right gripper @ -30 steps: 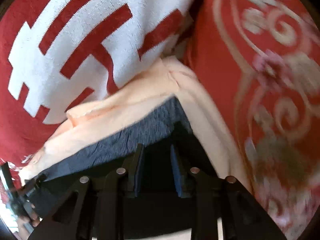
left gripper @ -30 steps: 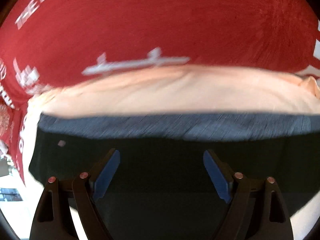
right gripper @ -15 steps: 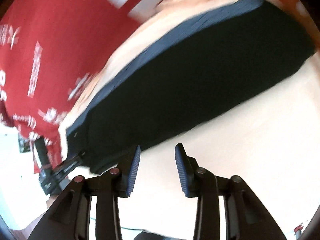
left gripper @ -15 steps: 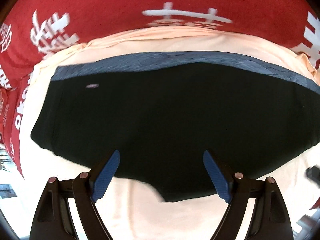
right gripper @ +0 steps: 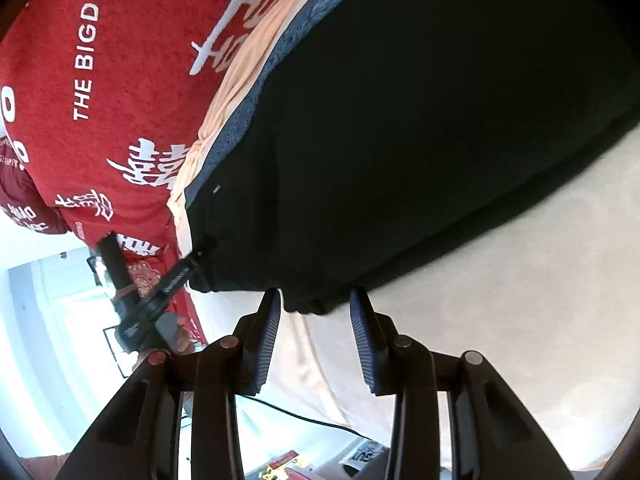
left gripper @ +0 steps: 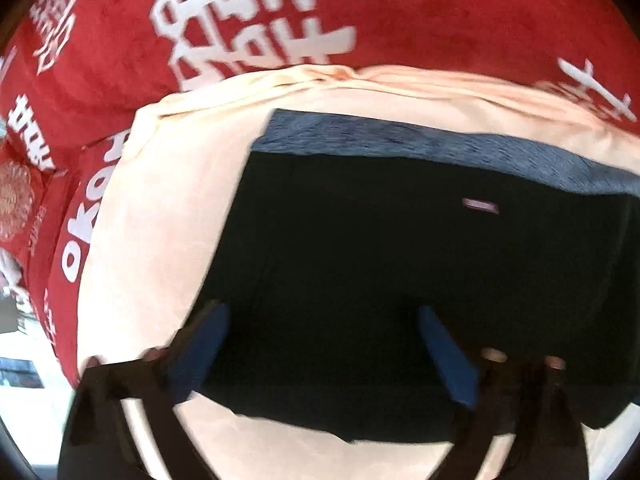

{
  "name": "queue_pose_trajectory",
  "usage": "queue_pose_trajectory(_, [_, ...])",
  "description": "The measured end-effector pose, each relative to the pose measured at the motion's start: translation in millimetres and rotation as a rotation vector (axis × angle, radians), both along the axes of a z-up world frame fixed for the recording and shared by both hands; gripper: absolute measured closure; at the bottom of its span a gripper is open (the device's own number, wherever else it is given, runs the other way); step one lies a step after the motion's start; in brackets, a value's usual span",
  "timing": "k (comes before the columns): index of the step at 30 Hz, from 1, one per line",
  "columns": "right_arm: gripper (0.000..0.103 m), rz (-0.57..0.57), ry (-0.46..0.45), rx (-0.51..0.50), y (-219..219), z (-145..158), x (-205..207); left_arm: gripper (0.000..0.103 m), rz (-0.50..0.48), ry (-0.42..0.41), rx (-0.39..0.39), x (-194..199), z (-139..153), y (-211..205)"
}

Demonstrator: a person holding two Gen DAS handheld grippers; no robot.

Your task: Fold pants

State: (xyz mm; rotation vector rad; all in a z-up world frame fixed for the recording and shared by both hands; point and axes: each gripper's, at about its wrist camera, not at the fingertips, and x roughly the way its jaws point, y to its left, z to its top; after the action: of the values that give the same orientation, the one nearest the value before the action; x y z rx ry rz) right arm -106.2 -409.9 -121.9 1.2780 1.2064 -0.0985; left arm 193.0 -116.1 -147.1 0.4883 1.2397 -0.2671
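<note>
While the black pants (left gripper: 400, 264) lie flat on the peach sheet (left gripper: 160, 216), their grey waistband (left gripper: 440, 148) runs along the far edge, next to the red blanket (left gripper: 440, 12) with white lettering. In your left wrist view the waistband stretches from left to right, sloping down toward the right, so the folded garment's long axis lies across the picture and its waist faces away from you. A small pale label (left gripper: 480, 205) sits on the dark cloth just below the band.

Your left gripper (left gripper: 324, 344) points steeply down over the near part of the pants. Its jaws have just been opening and now stand wide apart, with the blue pads on either side of dark cloth that they do not press. The picture is blurred, so I cannot tell whether the fingertips touch the fabric.

In your right wrist view the pants (right gripper: 420, 120) run diagonally from lower left to upper right, the waistband (right gripper: 256, 104) on the left flank beside the blanket (right gripper: 132, 80). Your right gripper (right gripper: 316, 308) sits at the near lower edge of the garment, its jaws partly open at a narrow gap. A fold of black cloth hangs just at the gap, but the pads do not clamp it. Your other gripper (right gripper: 168, 284) shows at the left, at the pants' corner.
</note>
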Motion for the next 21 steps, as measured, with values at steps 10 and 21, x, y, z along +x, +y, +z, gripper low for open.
queue_pose_trajectory(10, [0.092, -0.088, 0.022, 0.028, -5.0, -11.5, 24.7, 0.0, -0.024, 0.087, -0.117, 8.3, -6.8, 21.6])
queue_pose_trajectory(21, [0.094, -0.028, 0.103, -0.15, 8.3, 4.6, -0.3, 0.0, -0.043, 0.06, -0.066, -11.3, 22.4, 14.2])
